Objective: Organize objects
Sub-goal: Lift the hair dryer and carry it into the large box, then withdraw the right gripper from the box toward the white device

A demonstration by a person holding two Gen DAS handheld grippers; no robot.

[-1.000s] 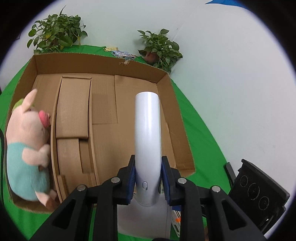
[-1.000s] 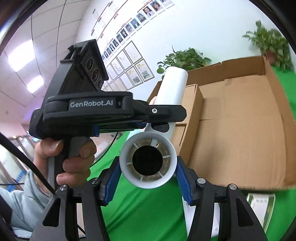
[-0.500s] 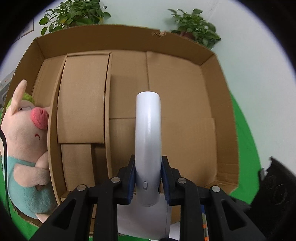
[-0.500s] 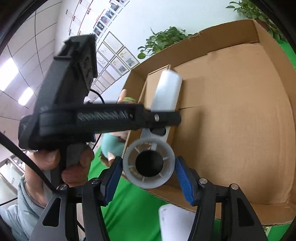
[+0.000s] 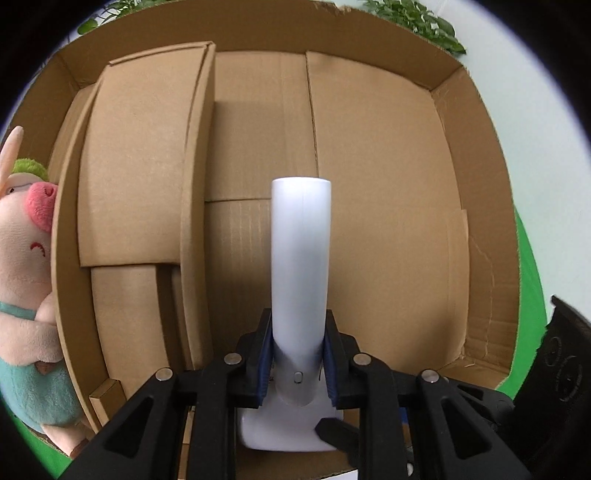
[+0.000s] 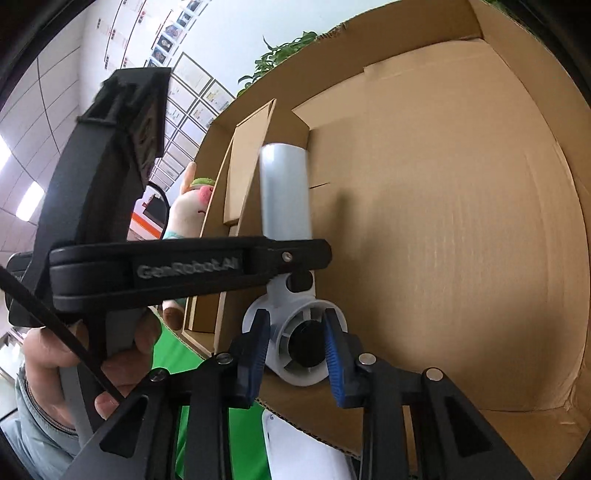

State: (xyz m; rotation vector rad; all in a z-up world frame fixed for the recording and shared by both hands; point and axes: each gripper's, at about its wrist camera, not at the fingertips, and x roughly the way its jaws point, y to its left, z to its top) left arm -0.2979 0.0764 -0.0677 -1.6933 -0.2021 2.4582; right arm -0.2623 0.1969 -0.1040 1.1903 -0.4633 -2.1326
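A white hair dryer is held over the open cardboard box. My left gripper is shut on its handle, which points into the box. In the right wrist view my right gripper is shut on the dryer's round barrel end, with the left gripper's black body crossing the handle. A plush pig in a teal outfit lies in the box's left compartment, behind a cardboard divider.
The box rests on a green cloth. Potted plants stand beyond its far wall. A white flat object lies below the box's near edge. A person's hand holds the left gripper's grip.
Both grippers have carried the hair dryer forward and lower, from in front of the box to over its inside. The box now fills both views.
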